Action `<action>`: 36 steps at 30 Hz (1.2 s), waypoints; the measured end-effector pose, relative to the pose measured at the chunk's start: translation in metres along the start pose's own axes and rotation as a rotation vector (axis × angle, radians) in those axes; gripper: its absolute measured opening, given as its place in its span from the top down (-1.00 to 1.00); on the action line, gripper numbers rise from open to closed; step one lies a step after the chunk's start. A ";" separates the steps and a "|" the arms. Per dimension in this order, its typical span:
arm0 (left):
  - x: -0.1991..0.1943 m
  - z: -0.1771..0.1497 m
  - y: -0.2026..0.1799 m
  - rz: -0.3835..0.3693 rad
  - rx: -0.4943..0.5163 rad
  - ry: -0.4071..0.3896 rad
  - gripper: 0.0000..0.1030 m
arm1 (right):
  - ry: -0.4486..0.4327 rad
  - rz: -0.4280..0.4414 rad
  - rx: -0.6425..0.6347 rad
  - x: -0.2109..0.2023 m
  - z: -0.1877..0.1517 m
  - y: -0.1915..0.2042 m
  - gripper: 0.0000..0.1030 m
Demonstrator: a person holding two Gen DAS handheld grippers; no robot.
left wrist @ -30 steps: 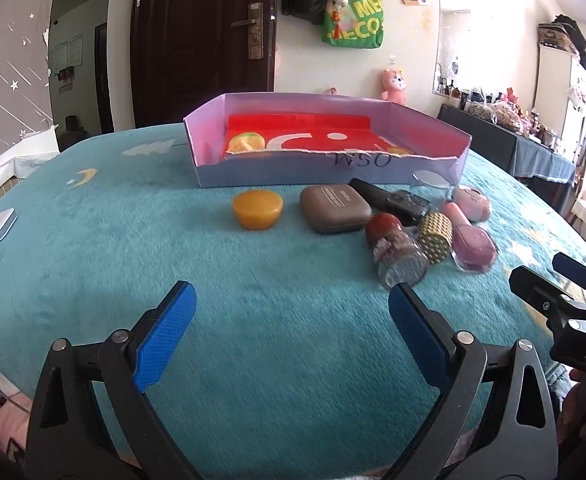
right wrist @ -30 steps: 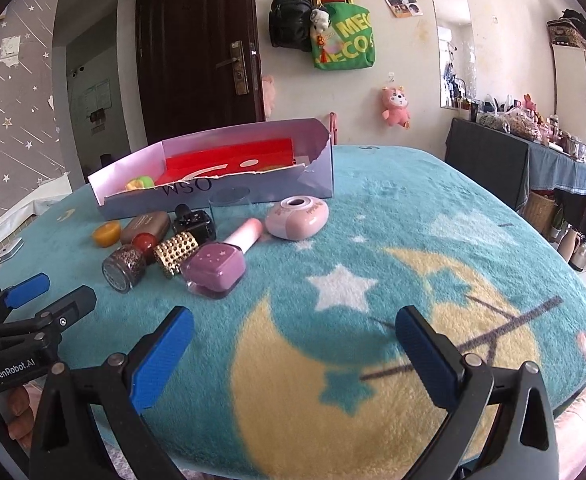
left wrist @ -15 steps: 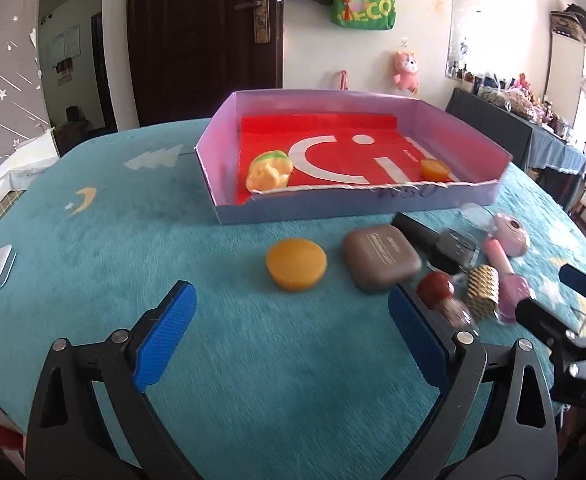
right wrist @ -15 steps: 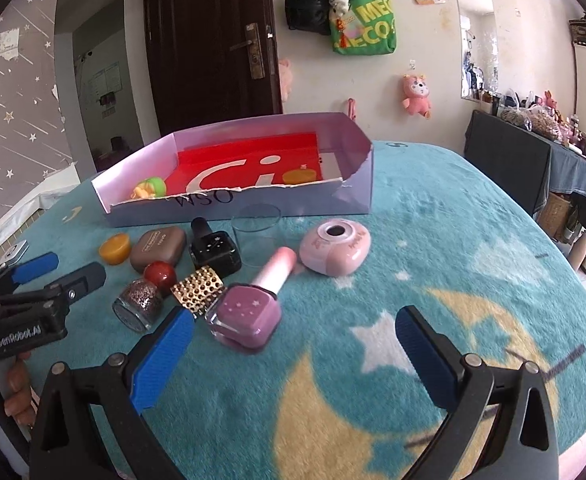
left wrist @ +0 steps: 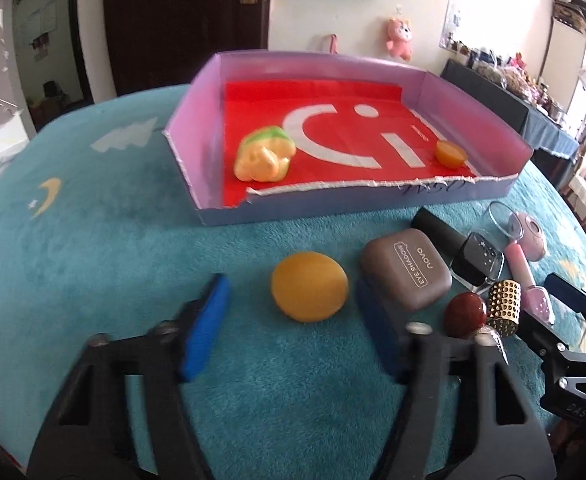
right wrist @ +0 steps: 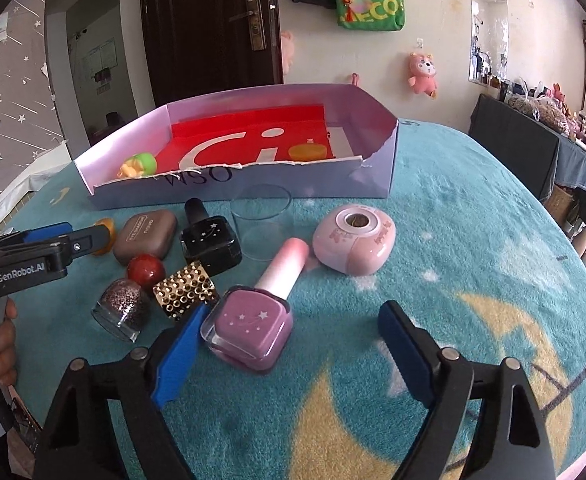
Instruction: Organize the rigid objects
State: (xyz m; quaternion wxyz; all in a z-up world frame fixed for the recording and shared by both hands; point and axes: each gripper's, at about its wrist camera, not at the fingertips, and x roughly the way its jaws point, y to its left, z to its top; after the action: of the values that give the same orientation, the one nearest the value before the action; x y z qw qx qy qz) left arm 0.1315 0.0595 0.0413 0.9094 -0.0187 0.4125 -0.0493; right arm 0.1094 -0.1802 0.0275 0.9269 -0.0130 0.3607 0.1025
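Teal blanket with moons and stars covers the whole surface, and at its far side sits the lilac cardboard box with a red liner, long side facing both grippers, its near wall low and ragged. Inside it lie only a yellow-green squishy toy and a small orange disc, so most of the liner is free for drop-offs.

Loose clutter sits just in front of that near wall. The left gripper is spread wide and holds nothing; the orange puck lies straight ahead, between the lines of its 2 blue pads and just beyond their tips. Round and flat, it has no long axis to fuss over. Bare blanket lies to its left, while the brown eye-shadow case lies just to its right, close to the right pad, which looks to me like the tight side.

The right gripper is also parted and empty. The pink nail-polish bottle lies on its side between the pads, crowding the left one, cap pointing away toward the box, so its long axis runs roughly along the fingers. The gold studded cylinder is just beside that pad; to the right is open blanket. Further off are the pink round case and clear glass.

I judge each hand nearest its own item.
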 end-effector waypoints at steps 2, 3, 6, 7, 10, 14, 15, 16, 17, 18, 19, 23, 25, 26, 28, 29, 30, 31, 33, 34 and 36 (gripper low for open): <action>0.001 0.000 -0.001 -0.009 0.004 -0.004 0.31 | -0.001 0.014 -0.001 0.000 0.000 0.001 -0.47; 0.001 0.000 -0.002 -0.029 0.002 -0.002 0.31 | -0.003 0.027 -0.008 -0.001 -0.001 0.002 -0.39; -0.004 -0.001 -0.005 -0.048 -0.005 -0.008 0.31 | -0.008 0.075 -0.041 -0.003 -0.001 0.009 0.11; -0.007 -0.003 -0.006 -0.050 0.000 -0.011 0.31 | -0.010 0.064 -0.062 -0.004 -0.002 0.013 0.11; -0.016 -0.007 -0.011 -0.052 0.009 -0.023 0.31 | -0.014 0.090 -0.050 -0.007 -0.002 0.010 0.11; -0.031 -0.015 -0.020 -0.068 0.024 -0.037 0.31 | -0.029 0.104 -0.029 -0.014 0.000 0.002 0.12; -0.033 -0.016 -0.022 -0.069 0.030 -0.040 0.31 | -0.032 0.109 -0.026 -0.016 0.002 0.000 0.12; -0.035 -0.017 -0.024 -0.072 0.034 -0.042 0.31 | -0.034 0.114 -0.023 -0.017 0.004 -0.001 0.12; -0.038 -0.018 -0.027 -0.078 0.038 -0.044 0.31 | -0.037 0.117 -0.022 -0.018 0.005 -0.002 0.12; -0.040 -0.020 -0.028 -0.082 0.039 -0.045 0.31 | -0.045 0.119 -0.022 -0.020 0.006 -0.003 0.12; -0.041 -0.021 -0.030 -0.086 0.041 -0.045 0.31 | -0.047 0.120 -0.024 -0.021 0.007 -0.004 0.12; -0.044 -0.024 -0.036 -0.091 0.046 -0.044 0.31 | -0.059 0.135 -0.028 -0.023 0.012 -0.006 0.12; -0.045 -0.026 -0.038 -0.093 0.046 -0.043 0.31 | -0.062 0.142 -0.031 -0.024 0.013 -0.006 0.12; -0.045 -0.027 -0.038 -0.091 0.047 -0.042 0.31 | -0.063 0.144 -0.032 -0.025 0.013 -0.006 0.12; -0.044 -0.027 -0.039 -0.092 0.049 -0.039 0.31 | -0.062 0.148 -0.037 -0.025 0.012 -0.006 0.12; -0.044 -0.028 -0.039 -0.091 0.051 -0.036 0.31 | -0.061 0.149 -0.038 -0.025 0.011 -0.005 0.12; -0.043 -0.029 -0.039 -0.092 0.054 -0.031 0.31 | -0.059 0.152 -0.037 -0.024 0.010 -0.006 0.12; -0.042 -0.031 -0.040 -0.095 0.056 -0.026 0.31 | -0.055 0.153 -0.038 -0.024 0.009 -0.006 0.12; -0.040 -0.035 -0.039 -0.103 0.054 -0.011 0.31 | -0.044 0.156 -0.036 -0.024 0.004 -0.007 0.12; -0.039 -0.037 -0.039 -0.112 0.050 -0.007 0.30 | -0.036 0.159 -0.034 -0.023 0.002 -0.007 0.12; -0.036 -0.043 -0.040 -0.119 0.056 0.003 0.30 | -0.021 0.159 -0.029 -0.021 -0.004 -0.008 0.12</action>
State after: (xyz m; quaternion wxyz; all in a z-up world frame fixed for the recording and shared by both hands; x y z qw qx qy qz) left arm 0.0724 0.0238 0.0425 0.9044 -0.0176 0.4107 -0.1149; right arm 0.0928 -0.1928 0.0383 0.9194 0.0034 0.3491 0.1809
